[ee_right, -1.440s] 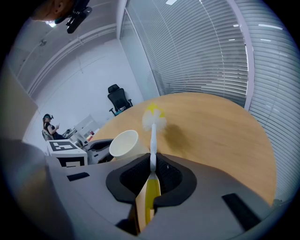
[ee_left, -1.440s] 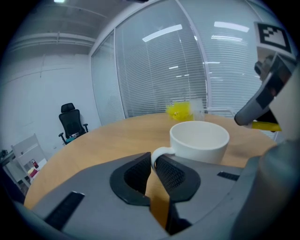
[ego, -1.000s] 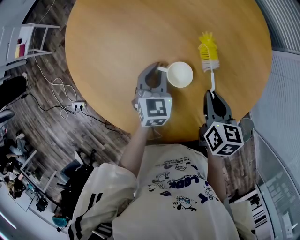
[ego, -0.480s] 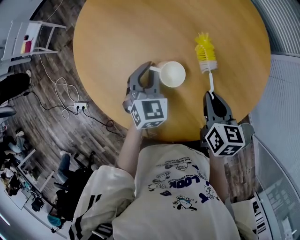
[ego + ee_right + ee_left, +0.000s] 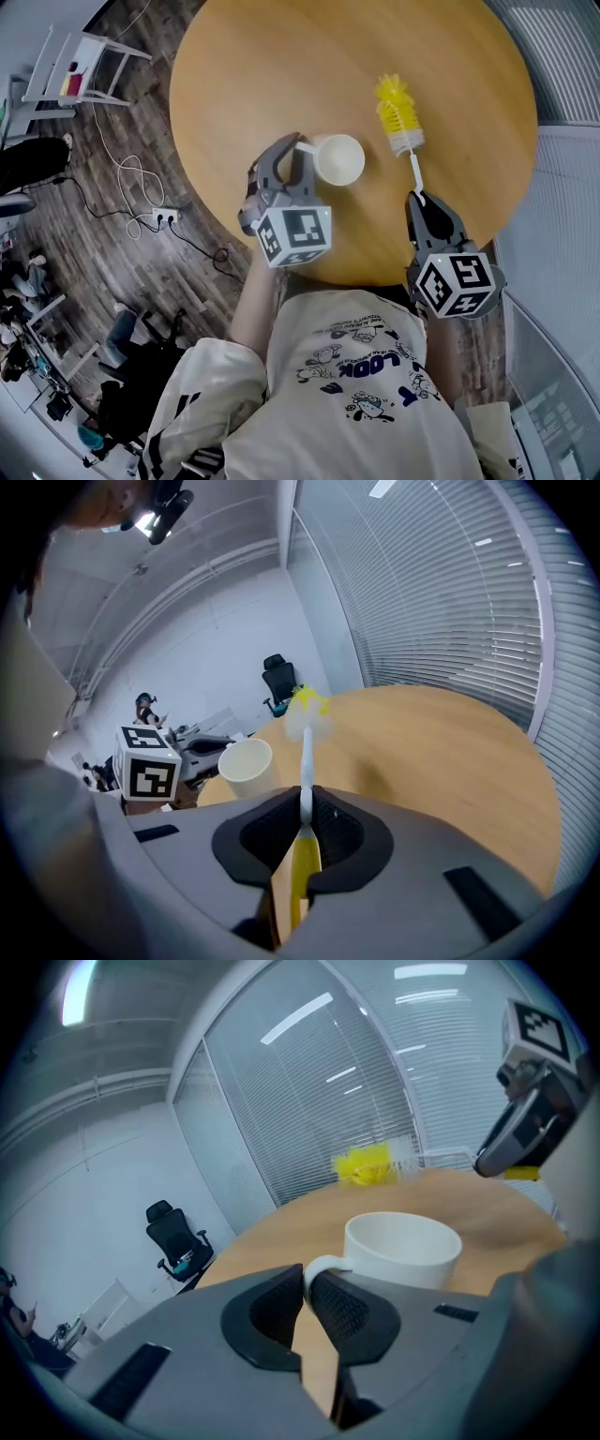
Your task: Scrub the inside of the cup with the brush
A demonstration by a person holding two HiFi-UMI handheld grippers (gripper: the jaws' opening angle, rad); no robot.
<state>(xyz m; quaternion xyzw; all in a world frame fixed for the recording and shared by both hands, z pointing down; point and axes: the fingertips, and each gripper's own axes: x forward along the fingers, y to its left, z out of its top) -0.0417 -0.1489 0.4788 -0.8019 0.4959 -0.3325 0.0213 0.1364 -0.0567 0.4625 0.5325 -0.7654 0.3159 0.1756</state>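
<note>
A white cup (image 5: 339, 158) with a side handle stands upright on the round wooden table (image 5: 281, 66). My left gripper (image 5: 300, 143) is shut on the cup's handle (image 5: 317, 1267), with the cup body (image 5: 401, 1250) just beyond the jaws. My right gripper (image 5: 419, 195) is shut on the thin white stem of a brush (image 5: 413, 169). The brush's yellow and white bristle head (image 5: 397, 114) points away from me, to the right of the cup. In the right gripper view the brush (image 5: 306, 752) runs straight out from the jaws, and the cup (image 5: 244, 769) sits to its left.
The table's near edge (image 5: 356, 272) lies just under both grippers. Beyond the table's left edge are a wooden floor with white cables and a power strip (image 5: 167, 217), and a white shelf unit (image 5: 75, 66). Slatted blinds (image 5: 450, 602) run along the right.
The table, cup and brush have shifted in the head view as the head moved. The brush head has swung a little left, closer to the cup. Both grips are unchanged.
</note>
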